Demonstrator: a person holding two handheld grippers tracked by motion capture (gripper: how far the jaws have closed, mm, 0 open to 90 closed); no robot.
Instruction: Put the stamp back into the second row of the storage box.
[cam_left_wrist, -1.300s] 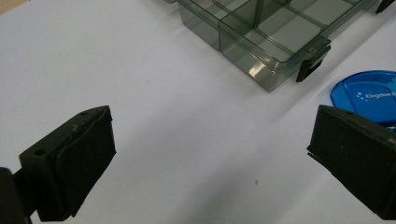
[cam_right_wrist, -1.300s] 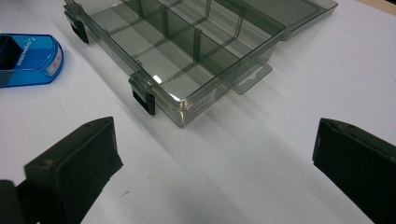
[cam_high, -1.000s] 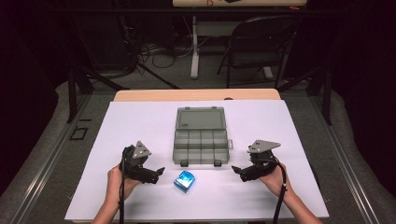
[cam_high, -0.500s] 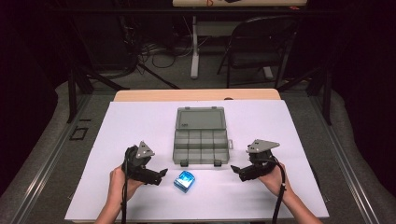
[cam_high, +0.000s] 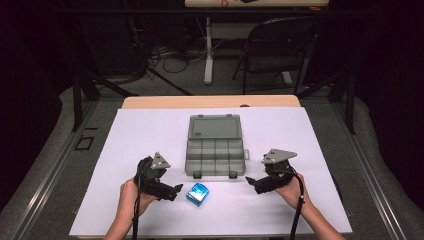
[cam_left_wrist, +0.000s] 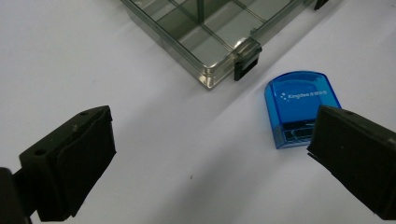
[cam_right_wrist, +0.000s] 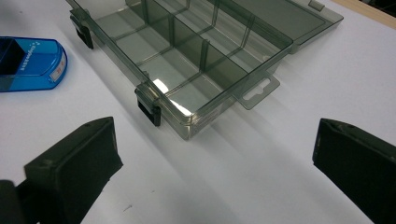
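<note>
- Blue box (cam_high: 197, 193): small translucent blue plastic case with white lettering on the lid, lying flat on the white sheet, just in front of the organiser's near-left corner and apart from it. In the left gripper view (cam_left_wrist: 301, 108) its near corner sits partly behind one black jaw.
- Organiser (cam_high: 215, 151): smoky clear plastic compartment case, open, lid (cam_high: 215, 126) laid flat away from the person. Dividers form two rows of cells; the cells look empty. Two black latches (cam_right_wrist: 149, 110) hang on the near edge.
- Left gripper (cam_high: 172, 191): held in the person's left hand (cam_high: 129, 196), jaws spread wide, nothing between them; low over the sheet just left of the blue box.
- Right gripper (cam_high: 252, 183): held in the right hand (cam_high: 291, 189), jaws spread wide and empty, pointing toward the organiser's near-right corner.
- White sheet (cam_high: 310, 140): covers the table top; a strip of wooden table (cam_high: 210, 102) shows at the far edge.
- Beyond the table: a folding chair (cam_high: 272, 50), a white table leg (cam_high: 208, 50), cables on the dark floor.
</note>
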